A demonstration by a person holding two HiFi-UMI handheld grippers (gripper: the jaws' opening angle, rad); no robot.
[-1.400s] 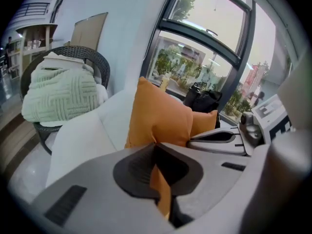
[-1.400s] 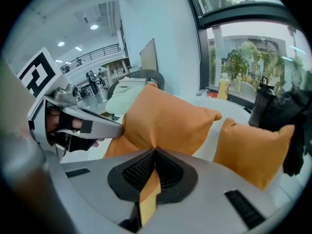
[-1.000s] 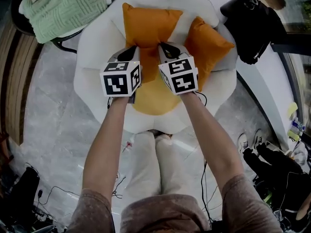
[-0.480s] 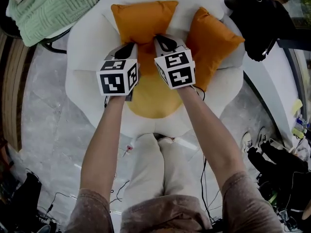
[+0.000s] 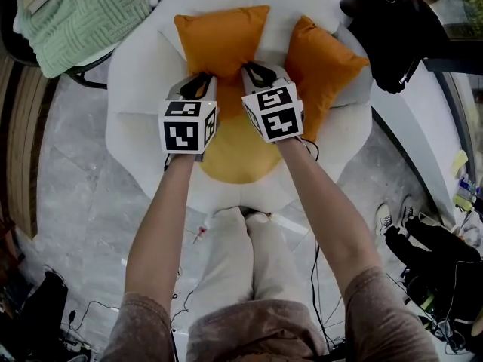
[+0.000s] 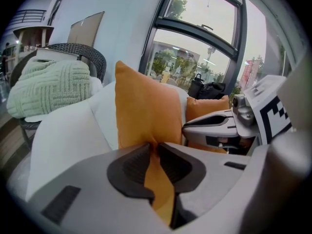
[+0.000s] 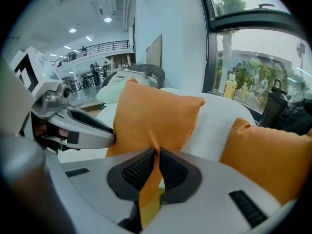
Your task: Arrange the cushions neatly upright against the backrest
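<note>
Orange cushion, upright, pinched by right tool

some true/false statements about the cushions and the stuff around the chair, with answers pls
1. The right gripper is shut on the left cushion. True.
2. The right cushion lies on the floor. False: it rests on the chair.
3. A green blanket lies left of the chair. True.
4. The black bag sits between the cushions. False: it is off the chair, at its right.
</note>
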